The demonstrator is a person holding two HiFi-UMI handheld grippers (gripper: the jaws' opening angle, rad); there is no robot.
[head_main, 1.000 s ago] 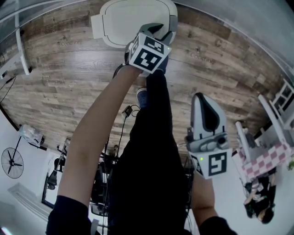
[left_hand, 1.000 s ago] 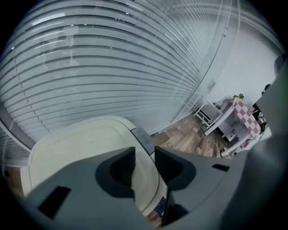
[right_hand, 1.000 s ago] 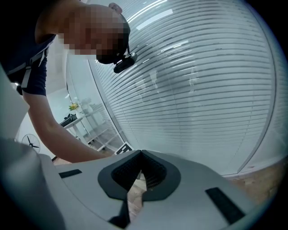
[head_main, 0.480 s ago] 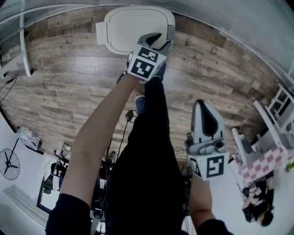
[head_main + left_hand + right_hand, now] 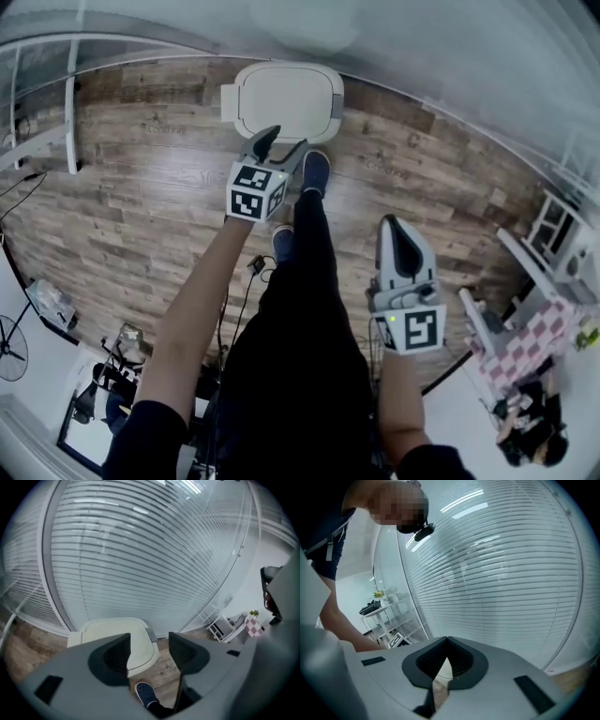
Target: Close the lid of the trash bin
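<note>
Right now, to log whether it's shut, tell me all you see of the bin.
The bin looks like cream plastic, a rounded rectangle from above. Its lid lies flat, closed, with a tab on one side and a grey piece on the other. It stands on the wood floor by the glass wall; nothing else touches it.

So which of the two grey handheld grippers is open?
The grey left gripper: jaws just opened wide, nothing between them; the right gripper is shut.
</note>
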